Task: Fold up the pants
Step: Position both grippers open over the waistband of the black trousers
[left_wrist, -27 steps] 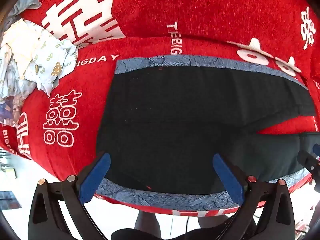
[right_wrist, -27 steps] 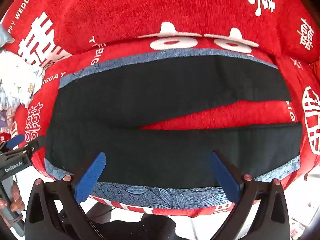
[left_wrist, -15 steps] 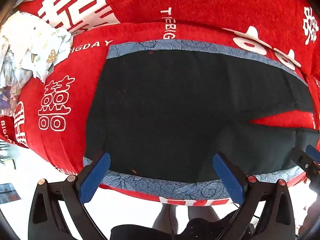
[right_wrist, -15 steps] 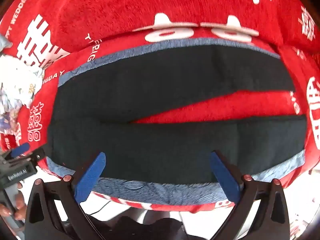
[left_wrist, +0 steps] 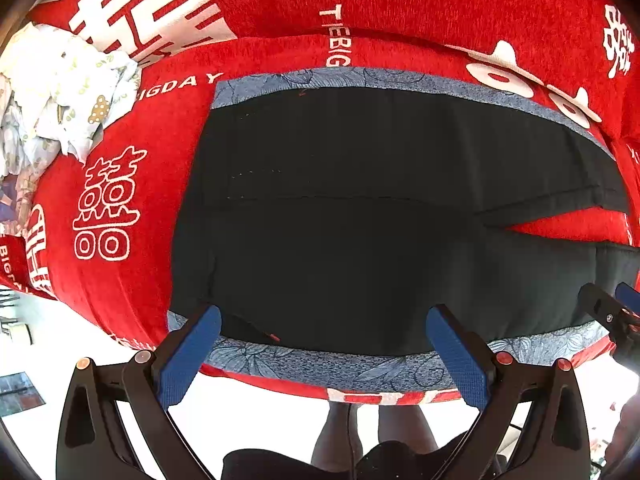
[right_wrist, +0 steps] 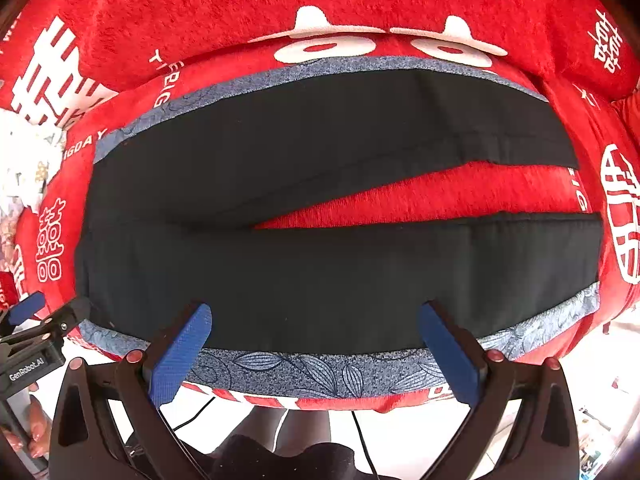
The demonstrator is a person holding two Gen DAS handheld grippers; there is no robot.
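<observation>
Black pants [right_wrist: 320, 272] lie flat, long axis running nine to three o'clock. The left gripper [left_wrist: 324, 332] hangs wide apart and empty over the waist end; the right gripper [right_wrist: 316, 328], equally spread and empty, over the near leg's blue side stripe [right_wrist: 320, 372] at six o'clock.

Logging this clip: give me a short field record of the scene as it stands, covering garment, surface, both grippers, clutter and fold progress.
garment: black pants with blue patterned side trim, spread flat, legs parted in a V
surface: red cover with white characters and lettering
left gripper: open, empty, over the near edge at the waist end
right gripper: open, empty, over the near leg's edge
clutter: crumpled pale printed cloth left of the pants, apart from them
fold progress: no fold made yet
</observation>
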